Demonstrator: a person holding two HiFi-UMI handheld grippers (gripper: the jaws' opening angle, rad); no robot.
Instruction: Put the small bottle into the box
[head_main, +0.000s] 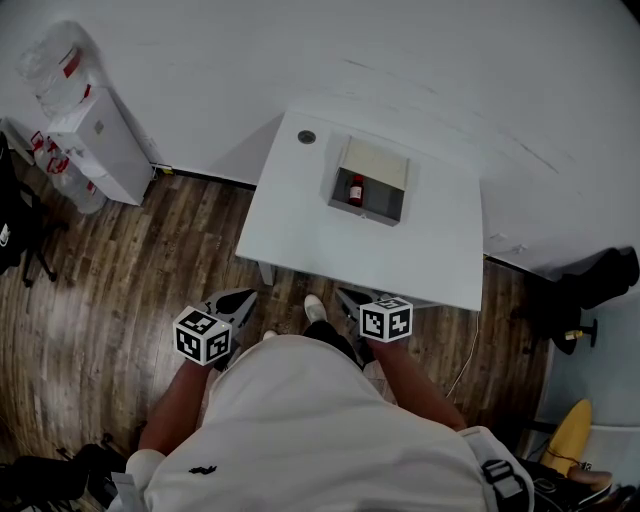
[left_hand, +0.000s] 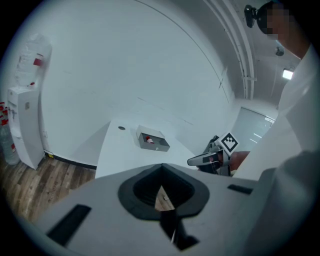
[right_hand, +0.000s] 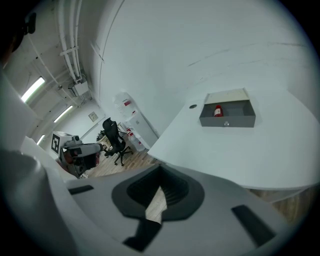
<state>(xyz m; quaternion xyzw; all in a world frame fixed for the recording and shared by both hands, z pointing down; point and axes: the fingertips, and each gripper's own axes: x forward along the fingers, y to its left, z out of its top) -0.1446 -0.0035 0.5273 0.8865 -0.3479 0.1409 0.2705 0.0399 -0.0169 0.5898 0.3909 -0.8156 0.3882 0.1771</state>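
Note:
A small red bottle (head_main: 355, 190) lies inside the open grey box (head_main: 366, 211) at the back of the white table (head_main: 330, 250). The left gripper view shows the box (left_hand: 156, 146) and bottle (left_hand: 149, 141) far off, as does the right gripper view, box (right_hand: 228, 121) and bottle (right_hand: 218, 110). My left gripper (head_main: 240, 298) and right gripper (head_main: 350, 297) hang low beside the person's body, short of the table's near edge. Both are shut, with nothing between the jaws. Each gripper sees the other: the right gripper (left_hand: 206, 159), the left gripper (right_hand: 83, 148).
A small dark round spot (head_main: 306, 137) sits near the table's back left corner. A water dispenser (head_main: 100, 145) stands by the wall at left, a black chair (head_main: 22, 232) beside it. More dark gear (head_main: 585, 290) and a yellow object (head_main: 570, 435) stand at right on the wooden floor.

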